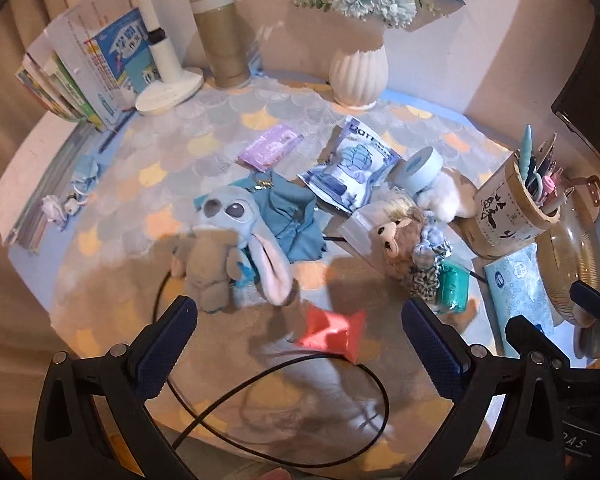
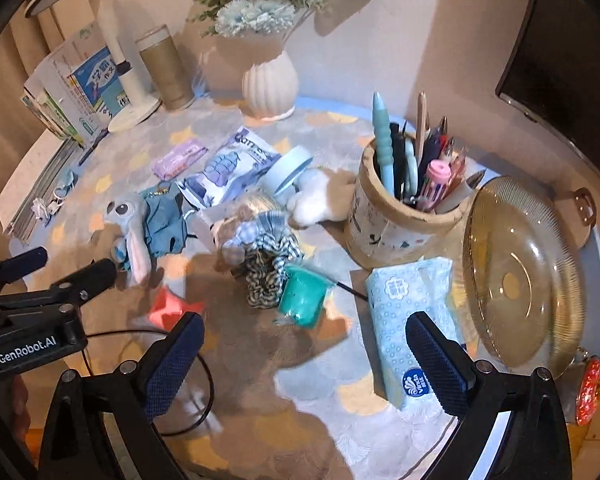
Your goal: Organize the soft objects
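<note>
Left gripper [image 1: 300, 320]: I hold it low over the near table edge, angled down, jaws spread wide, nothing between them.
Right gripper [image 2: 304, 344]: I have it beside the left one, also tilted down, jaws apart and empty.
Landmark: the pencil cup [image 2: 400, 216].
Blue plush [image 1: 236, 236]: well left of the cup, lying on a teal cloth [image 1: 292, 220].
Brown plush [image 1: 400, 236]: just left of the cup.
Red pouch [image 1: 332, 332]: left of the cup, between my left fingers' tips in view.
Tissue pack [image 2: 408, 320]: just in front of the cup, by my right finger.
</note>
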Action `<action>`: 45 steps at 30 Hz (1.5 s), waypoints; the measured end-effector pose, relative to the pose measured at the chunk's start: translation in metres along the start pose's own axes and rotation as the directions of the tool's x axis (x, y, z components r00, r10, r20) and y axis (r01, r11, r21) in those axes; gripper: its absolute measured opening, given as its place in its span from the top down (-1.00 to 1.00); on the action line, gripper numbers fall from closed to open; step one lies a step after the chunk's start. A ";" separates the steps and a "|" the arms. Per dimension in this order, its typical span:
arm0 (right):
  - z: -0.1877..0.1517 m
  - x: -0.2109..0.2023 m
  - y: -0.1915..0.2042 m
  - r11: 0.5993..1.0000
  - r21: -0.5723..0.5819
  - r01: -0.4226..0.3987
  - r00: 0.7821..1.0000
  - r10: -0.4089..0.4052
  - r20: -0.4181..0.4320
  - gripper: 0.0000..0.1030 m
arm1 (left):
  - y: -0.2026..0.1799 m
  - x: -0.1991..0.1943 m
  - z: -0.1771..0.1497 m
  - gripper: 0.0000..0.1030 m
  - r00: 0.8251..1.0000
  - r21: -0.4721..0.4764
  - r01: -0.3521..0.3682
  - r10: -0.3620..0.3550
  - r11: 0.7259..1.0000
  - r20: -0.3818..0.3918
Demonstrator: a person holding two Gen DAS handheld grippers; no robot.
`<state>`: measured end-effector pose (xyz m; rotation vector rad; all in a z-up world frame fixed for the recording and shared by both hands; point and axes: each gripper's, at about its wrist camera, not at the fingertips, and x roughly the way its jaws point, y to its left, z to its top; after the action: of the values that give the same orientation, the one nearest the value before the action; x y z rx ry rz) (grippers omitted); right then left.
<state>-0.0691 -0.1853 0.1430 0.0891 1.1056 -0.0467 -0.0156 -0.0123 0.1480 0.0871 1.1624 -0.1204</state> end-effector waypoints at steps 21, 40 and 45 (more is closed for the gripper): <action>0.007 0.006 -0.010 1.000 0.010 0.016 1.000 -0.016 -0.020 -0.97 | -0.011 0.026 0.021 -0.98 0.997 0.023 -0.018 0.020 1.000 -0.068; 0.012 0.019 -0.011 0.999 -0.014 0.029 0.997 -0.030 -0.065 -0.97 | -0.018 0.042 0.030 -0.98 0.994 0.034 0.017 -0.013 0.999 -0.113; 0.013 0.019 -0.012 0.999 -0.012 0.034 0.997 -0.035 -0.073 -0.97 | -0.023 0.045 0.030 -0.98 0.992 0.056 0.024 -0.017 0.998 -0.122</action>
<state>-0.0497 -0.1985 0.1308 0.0626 1.1802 -0.0685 0.0260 -0.0413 0.1183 0.1347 1.2822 -0.1685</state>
